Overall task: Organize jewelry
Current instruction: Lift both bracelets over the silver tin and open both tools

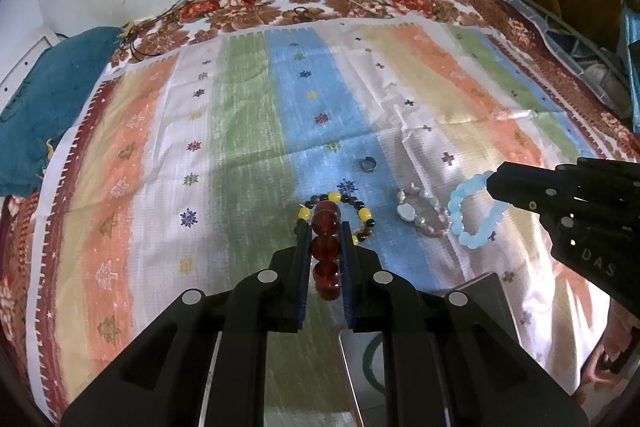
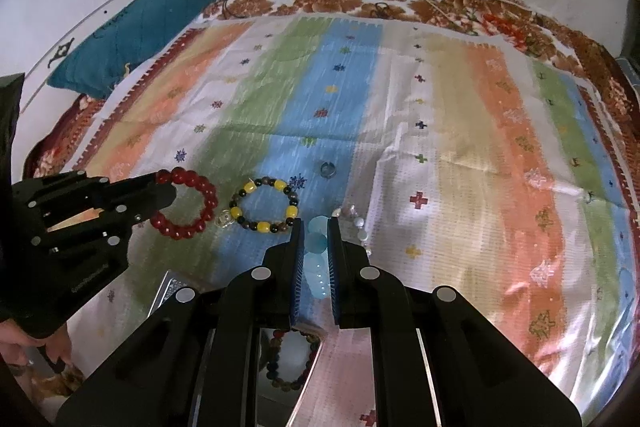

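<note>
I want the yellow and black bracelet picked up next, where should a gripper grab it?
Grip the yellow and black bracelet across its near arc, coming down from above with one finger inside the loop and one outside. It lies flat on the cloth, so no bead can be pinched from the side.

In the left wrist view, most of the red bead bracelet [image 1: 326,251] is hidden between the left claw's fingers [image 1: 303,267], which also cover the near side of the yellow-and-dark bead bracelet [image 1: 362,215]. At lower centre in the right wrist view, a mirror-like tray [image 2: 308,355] sits behind the right claw [image 2: 316,251]; what it is cannot be told. The small ring [image 2: 327,169] shows no detail.
</note>
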The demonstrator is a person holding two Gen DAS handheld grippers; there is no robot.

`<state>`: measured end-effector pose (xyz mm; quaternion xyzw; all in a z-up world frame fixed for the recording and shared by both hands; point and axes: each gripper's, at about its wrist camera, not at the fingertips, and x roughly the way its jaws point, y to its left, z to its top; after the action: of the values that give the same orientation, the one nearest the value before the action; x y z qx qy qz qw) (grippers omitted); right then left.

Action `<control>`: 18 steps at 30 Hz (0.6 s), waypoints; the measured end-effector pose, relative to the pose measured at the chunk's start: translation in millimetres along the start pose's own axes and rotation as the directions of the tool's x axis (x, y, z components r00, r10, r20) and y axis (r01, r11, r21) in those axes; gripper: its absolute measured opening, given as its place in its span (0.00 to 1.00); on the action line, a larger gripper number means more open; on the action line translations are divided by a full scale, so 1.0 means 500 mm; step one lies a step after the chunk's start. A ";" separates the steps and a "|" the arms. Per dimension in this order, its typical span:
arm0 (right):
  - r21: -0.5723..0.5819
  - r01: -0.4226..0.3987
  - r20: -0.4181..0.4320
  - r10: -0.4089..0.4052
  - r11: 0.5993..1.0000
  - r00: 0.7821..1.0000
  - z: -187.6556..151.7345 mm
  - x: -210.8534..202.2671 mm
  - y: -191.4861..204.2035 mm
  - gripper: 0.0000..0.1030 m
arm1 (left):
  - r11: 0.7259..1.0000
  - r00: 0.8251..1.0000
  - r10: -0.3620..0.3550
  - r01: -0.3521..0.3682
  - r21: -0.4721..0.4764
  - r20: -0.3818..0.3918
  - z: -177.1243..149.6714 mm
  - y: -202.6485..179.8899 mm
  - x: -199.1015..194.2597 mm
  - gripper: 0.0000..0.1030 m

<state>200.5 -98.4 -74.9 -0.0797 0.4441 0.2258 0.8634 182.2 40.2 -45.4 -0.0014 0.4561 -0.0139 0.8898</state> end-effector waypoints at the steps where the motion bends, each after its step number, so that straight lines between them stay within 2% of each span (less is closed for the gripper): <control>1: 0.002 -0.002 0.004 0.002 1.000 1.000 0.000 -0.004 -0.001 0.12 | 1.000 1.000 -0.005 0.005 -0.003 0.004 -0.001 0.000 -0.005 0.12; 11: -0.008 -0.008 0.045 0.008 1.000 0.999 -0.020 -0.055 0.008 0.12 | 0.999 0.999 -0.035 0.035 -0.003 0.003 -0.022 -0.019 -0.037 0.12; 18: -0.011 -0.031 0.080 0.032 0.999 0.996 -0.037 -0.102 0.021 0.12 | 0.999 0.998 -0.052 0.051 0.012 0.040 -0.034 -0.039 -0.076 0.12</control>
<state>156.4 -111.5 -44.2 -0.0677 0.4092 0.2447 0.8764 146.0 22.1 -24.2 -0.0084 0.4378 -0.0393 0.8982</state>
